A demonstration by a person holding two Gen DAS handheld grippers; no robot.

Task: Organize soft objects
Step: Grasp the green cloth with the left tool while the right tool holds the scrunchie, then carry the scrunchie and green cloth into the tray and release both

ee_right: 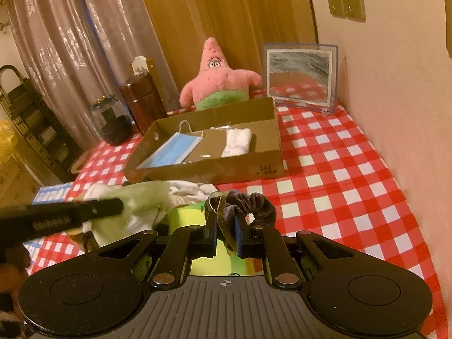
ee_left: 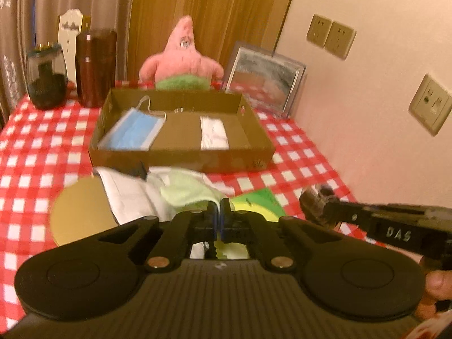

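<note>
1. While the left gripper (ee_left: 217, 207) is pinching an edge of the pale green cloth (ee_left: 186, 190), its jaws are pressed together on the fabric.
2. That cloth is lying on a white pile in front of the cardboard box (ee_left: 180, 156), on the red checked tablecloth (ee_left: 305, 155).
3. Over to the right, the right gripper (ee_right: 226, 223) is clamping a dark velvet scrunchie (ee_right: 254, 204), lifted off the tablecloth.
4. Inside the box, a blue face mask (ee_right: 175, 148) and a folded white cloth (ee_right: 237, 141) are lying apart.
5. Behind the box, a pink plush toy (ee_right: 217, 82) is sitting upright.
</note>
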